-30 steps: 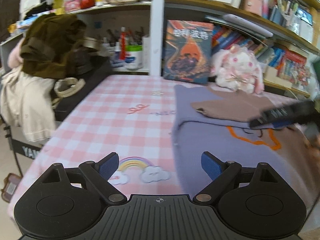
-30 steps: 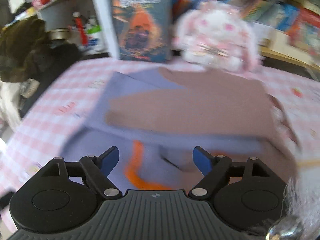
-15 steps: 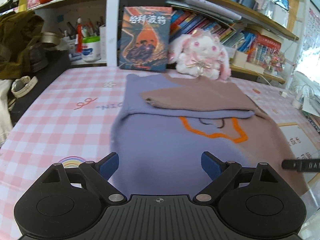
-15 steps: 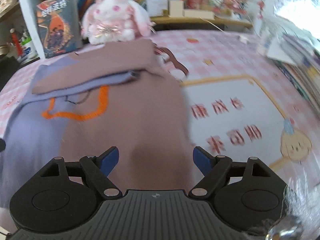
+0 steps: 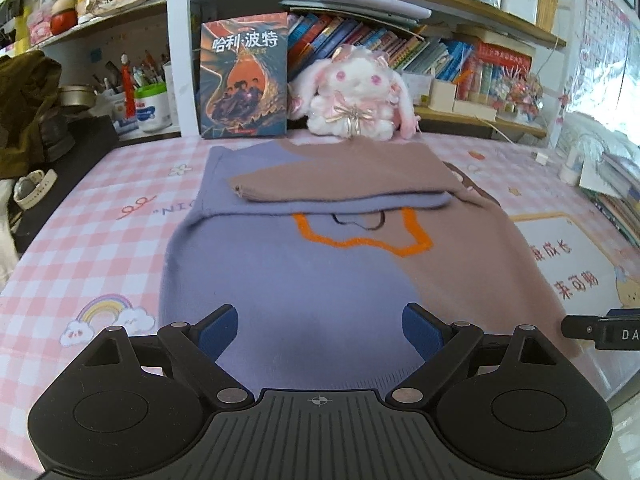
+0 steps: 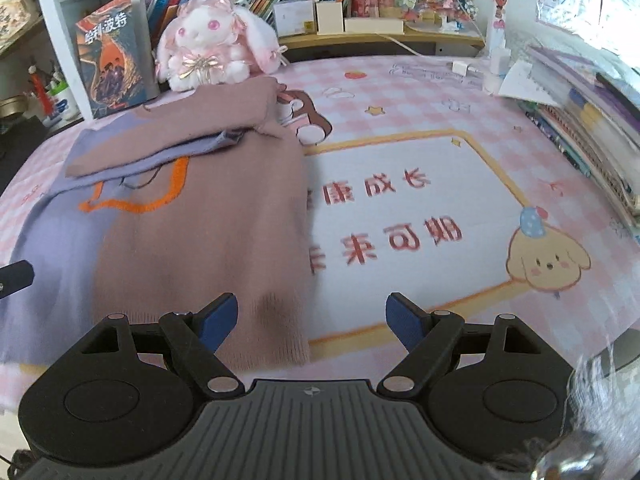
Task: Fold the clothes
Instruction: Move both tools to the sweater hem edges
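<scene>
A lilac and brown sweater (image 5: 304, 264) with an orange outline lies flat on the pink checked table, both sleeves folded across its upper part. My left gripper (image 5: 320, 330) hovers open over the lilac hem area with nothing between its fingers. In the right wrist view the same sweater (image 6: 192, 224) fills the left half. My right gripper (image 6: 308, 322) stands open over the brown lower right corner of the hem, nothing gripped. The tip of the right gripper (image 5: 600, 326) shows at the right edge of the left wrist view.
A plush rabbit (image 5: 356, 96) and an upright book (image 5: 244, 80) stand behind the sweater against the shelves. Stacked books (image 6: 592, 120) lie at the table's right edge. A dark jacket (image 5: 28, 108) and a watch (image 5: 34, 188) sit at the left.
Both grippers swung to the right along the near side of the table, bringing the sweater's lower part under them. The sweater itself has not moved. Both stayed open.
</scene>
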Available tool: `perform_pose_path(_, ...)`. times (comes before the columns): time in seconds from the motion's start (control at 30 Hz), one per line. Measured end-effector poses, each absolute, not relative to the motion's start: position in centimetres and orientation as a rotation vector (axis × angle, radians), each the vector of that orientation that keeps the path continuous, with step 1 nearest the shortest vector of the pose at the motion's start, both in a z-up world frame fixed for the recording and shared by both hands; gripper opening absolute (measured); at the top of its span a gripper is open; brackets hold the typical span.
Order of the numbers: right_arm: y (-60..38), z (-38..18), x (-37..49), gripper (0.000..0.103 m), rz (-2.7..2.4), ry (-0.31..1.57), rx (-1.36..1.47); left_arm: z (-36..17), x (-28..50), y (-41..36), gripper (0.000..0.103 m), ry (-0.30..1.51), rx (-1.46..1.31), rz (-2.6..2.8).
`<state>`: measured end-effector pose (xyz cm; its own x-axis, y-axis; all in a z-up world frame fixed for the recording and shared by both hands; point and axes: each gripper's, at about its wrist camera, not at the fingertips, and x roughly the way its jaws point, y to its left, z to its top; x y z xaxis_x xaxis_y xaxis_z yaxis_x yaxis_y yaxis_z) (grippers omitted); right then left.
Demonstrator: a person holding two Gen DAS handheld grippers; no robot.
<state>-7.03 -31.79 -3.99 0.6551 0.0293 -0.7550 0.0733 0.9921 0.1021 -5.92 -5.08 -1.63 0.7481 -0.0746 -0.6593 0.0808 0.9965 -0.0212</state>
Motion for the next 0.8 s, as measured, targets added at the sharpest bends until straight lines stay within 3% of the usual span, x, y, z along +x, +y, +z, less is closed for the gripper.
perform_pose_path(0.6,-34.3,-5.1,-11.1,0.078,0.021,0.852,0.241,-2.3,-10.2,0.1,0.091,0.779,-0.141,0.188)
perform_pose_path(0.8,-34.1,-5.0,-9.6,0.059,0.03,0.855,0.306,-3.7,-9.2,2.9,0.058,0.847,-0.245,0.241)
